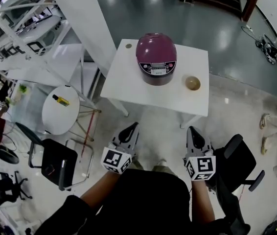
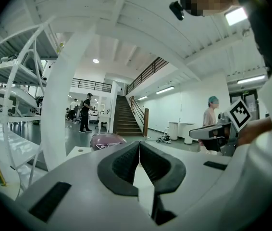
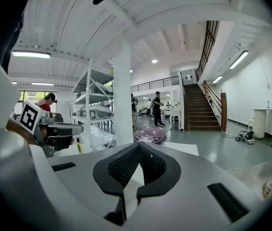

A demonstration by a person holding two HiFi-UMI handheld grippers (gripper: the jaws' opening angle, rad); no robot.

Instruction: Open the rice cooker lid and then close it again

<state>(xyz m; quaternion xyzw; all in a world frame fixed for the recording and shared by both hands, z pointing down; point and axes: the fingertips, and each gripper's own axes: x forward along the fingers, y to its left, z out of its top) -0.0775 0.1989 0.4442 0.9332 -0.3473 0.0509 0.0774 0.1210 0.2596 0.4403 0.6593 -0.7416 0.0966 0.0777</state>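
A purple rice cooker [image 1: 156, 58] with its lid down stands on a white square table [image 1: 124, 82]. It shows small and far off in the left gripper view [image 2: 106, 140] and the right gripper view [image 3: 149, 136]. My left gripper [image 1: 132, 127] and right gripper [image 1: 193, 130] are both shut and empty. They hover side by side short of the table's near edge, well apart from the cooker, pointing toward it.
A small bowl [image 1: 193, 83] sits on the table right of the cooker. A round white side table [image 1: 60, 112] with a yellow marker [image 1: 60, 100] stands left, black chairs [image 1: 55, 163] near it. White shelving [image 1: 28, 28] and a pillar [image 1: 87, 18] rise at left.
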